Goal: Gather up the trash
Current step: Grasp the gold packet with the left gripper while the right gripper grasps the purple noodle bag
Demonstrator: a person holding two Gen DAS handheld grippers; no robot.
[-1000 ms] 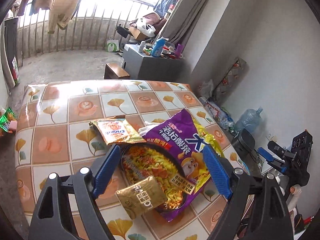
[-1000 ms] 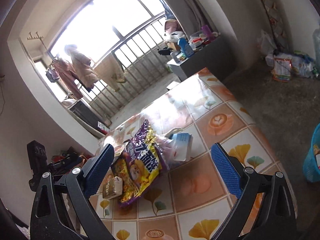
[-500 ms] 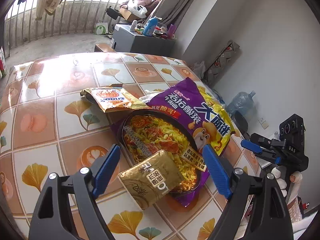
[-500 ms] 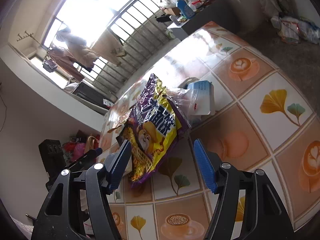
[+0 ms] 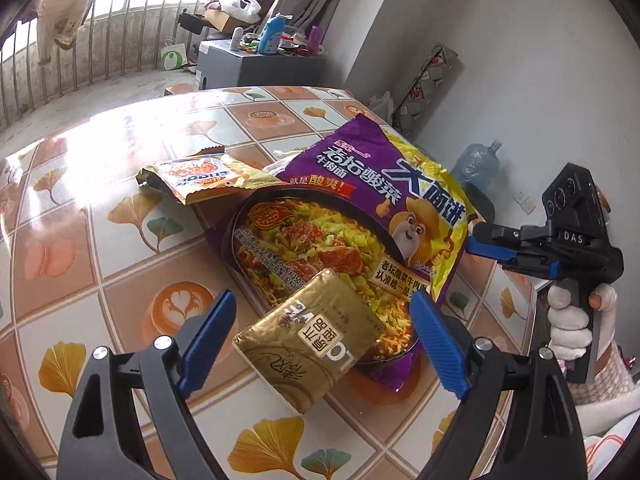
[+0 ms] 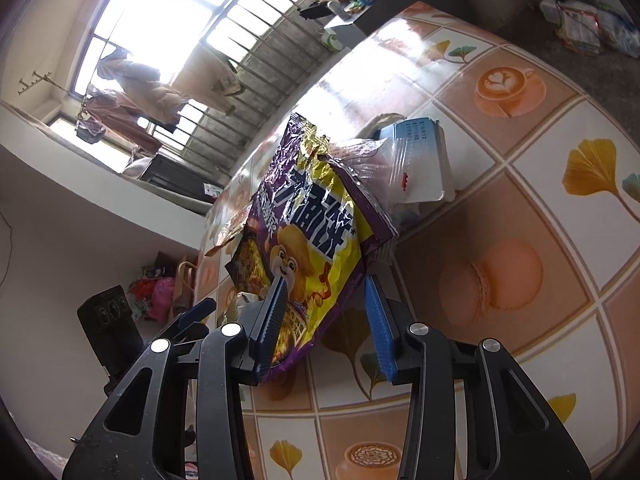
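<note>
A purple and yellow noodle bag [image 5: 360, 216] lies on the tiled table [image 5: 80, 248]; it also shows in the right wrist view [image 6: 312, 236]. A gold packet [image 5: 308, 336] rests on its near end. An orange snack wrapper [image 5: 200, 176] lies behind it. My left gripper [image 5: 322, 320] is open, its fingers on either side of the gold packet. My right gripper [image 6: 326, 300] is partly closed, still open, with the bag's corner between its fingers. It appears at the right of the left wrist view [image 5: 486, 246].
A clear plastic bag with a white and blue pack [image 6: 416, 160] lies beside the noodle bag. A grey cabinet with bottles [image 5: 260, 60] stands beyond the table. A water jug [image 5: 478, 164] stands by the wall. Bags [image 6: 168, 292] sit on the floor.
My left gripper has moved closer, so the gold packet now sits between its fingers. My right gripper has moved in on the noodle bag's corner and narrowed its jaws around it.
</note>
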